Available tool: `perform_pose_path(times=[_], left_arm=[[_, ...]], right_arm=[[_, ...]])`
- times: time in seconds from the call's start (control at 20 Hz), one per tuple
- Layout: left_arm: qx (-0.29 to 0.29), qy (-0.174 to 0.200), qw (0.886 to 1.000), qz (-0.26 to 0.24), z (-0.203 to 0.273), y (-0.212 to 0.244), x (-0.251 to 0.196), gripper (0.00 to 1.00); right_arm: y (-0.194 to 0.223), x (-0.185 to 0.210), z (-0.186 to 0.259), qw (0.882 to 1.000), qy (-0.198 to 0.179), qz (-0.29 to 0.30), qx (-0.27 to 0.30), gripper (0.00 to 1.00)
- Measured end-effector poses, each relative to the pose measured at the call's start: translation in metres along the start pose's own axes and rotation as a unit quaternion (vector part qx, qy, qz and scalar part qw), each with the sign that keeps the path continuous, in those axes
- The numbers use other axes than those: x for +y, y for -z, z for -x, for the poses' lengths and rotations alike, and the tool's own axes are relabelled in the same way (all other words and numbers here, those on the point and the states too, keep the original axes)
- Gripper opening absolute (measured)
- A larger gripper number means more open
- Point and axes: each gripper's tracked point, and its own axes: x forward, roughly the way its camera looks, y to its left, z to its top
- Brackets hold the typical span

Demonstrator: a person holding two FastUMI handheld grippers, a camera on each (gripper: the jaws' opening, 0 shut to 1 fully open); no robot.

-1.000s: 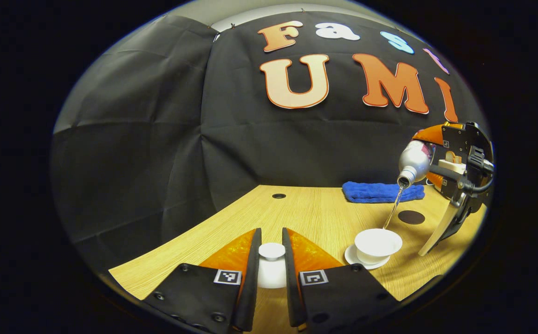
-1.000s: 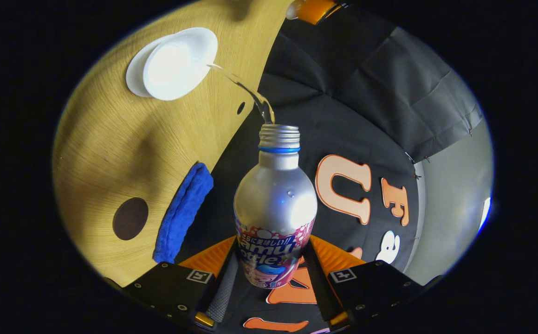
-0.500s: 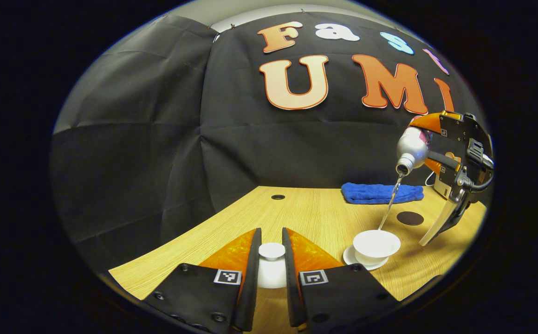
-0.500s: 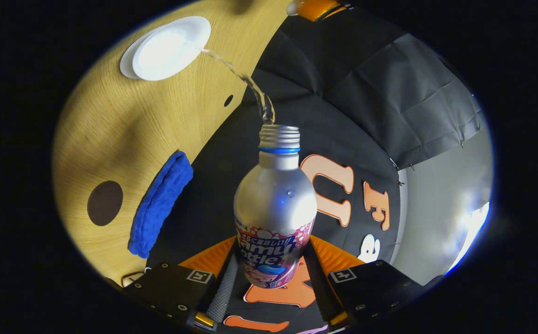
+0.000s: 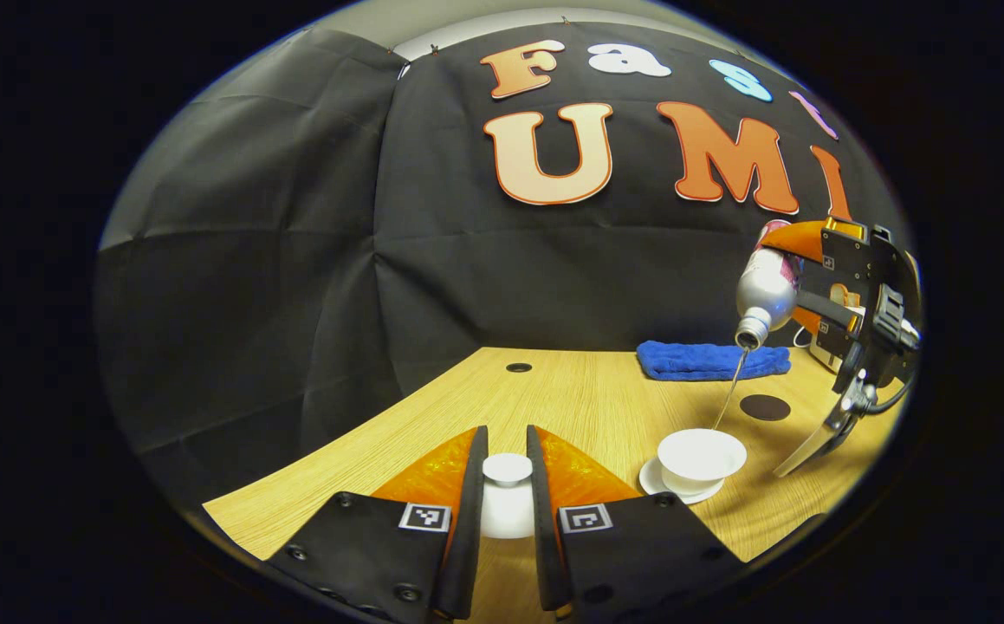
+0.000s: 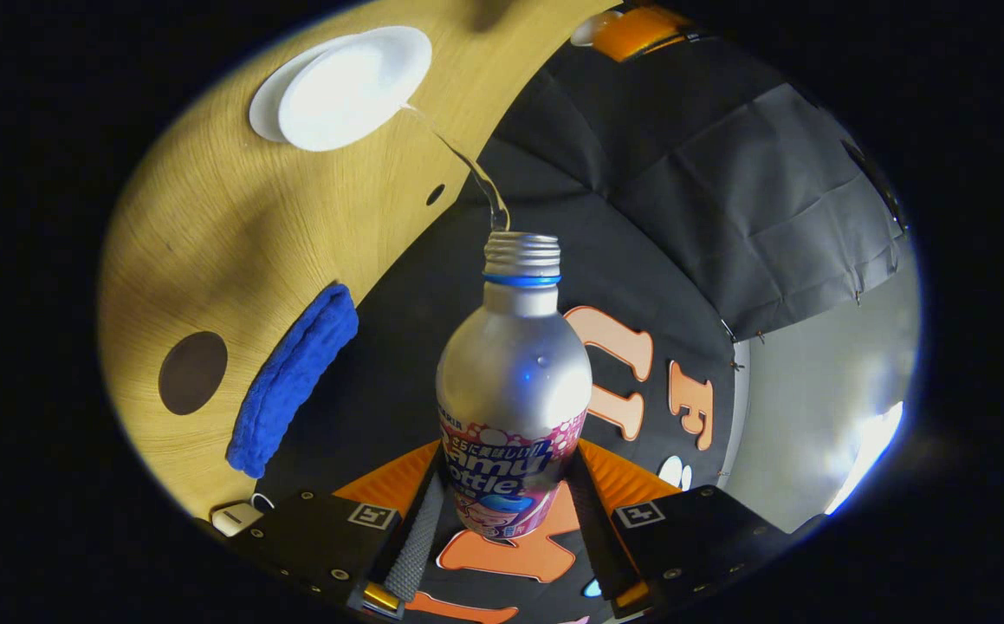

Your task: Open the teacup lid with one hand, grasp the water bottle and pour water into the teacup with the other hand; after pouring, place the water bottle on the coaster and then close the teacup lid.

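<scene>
The teacup (image 5: 701,458) is smooth white porcelain, a round flared bowl standing open on a matching white saucer (image 5: 653,477) on the pale wood-grain surface (image 5: 588,399). A thin clear stream of water (image 5: 734,390) falls into it from the water bottle (image 6: 514,390), a matte silver metal bottle with a rounded shoulder, a threaded neck, a blue ring beneath the threads and a pink and white printed label around its lower body. The bottle is tipped mouth-down above and to the side of the cup.

The right tongs (image 6: 502,520) are closed on the bottle's labelled body, one ribbed finger pressing each side; in the left gripper view these right tongs (image 5: 800,286) hang in the air over the far side of the surface.

The teacup lid (image 5: 507,498), white and round with a flat disc knob, sits between the fingers of the left tongs (image 5: 506,494), which are narrowed onto it, held near the cup and apart from it.

The coaster (image 5: 765,407), a flat dark disc, lies just beyond the cup. Behind it rests a folded blue towel (image 5: 709,360) of soft nubby cloth.
</scene>
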Motion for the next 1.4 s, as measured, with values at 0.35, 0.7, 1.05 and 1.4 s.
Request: perform_pose_path(times=[0.35,0.7,1.05,1.4], left_arm=[[-0.004,0.007,1.000,0.003,0.000,0.000,-0.001,0.29],[-0.008,0.019,1.000,0.012,-0.002,0.002,-0.005,0.31],[-0.021,0.029,0.999,0.008,-0.002,-0.009,-0.015,0.31],[-0.035,0.037,0.999,0.010,-0.001,-0.015,-0.019,0.31]], right_arm=[[-0.035,0.022,0.008,0.999,-0.019,0.013,-0.036,0.77],[-0.055,0.038,0.009,0.998,-0.029,0.025,-0.056,0.77],[-0.065,0.047,0.013,0.997,-0.039,-0.006,-0.060,0.77],[-0.055,0.059,0.016,0.994,-0.056,-0.083,-0.040,0.77]])
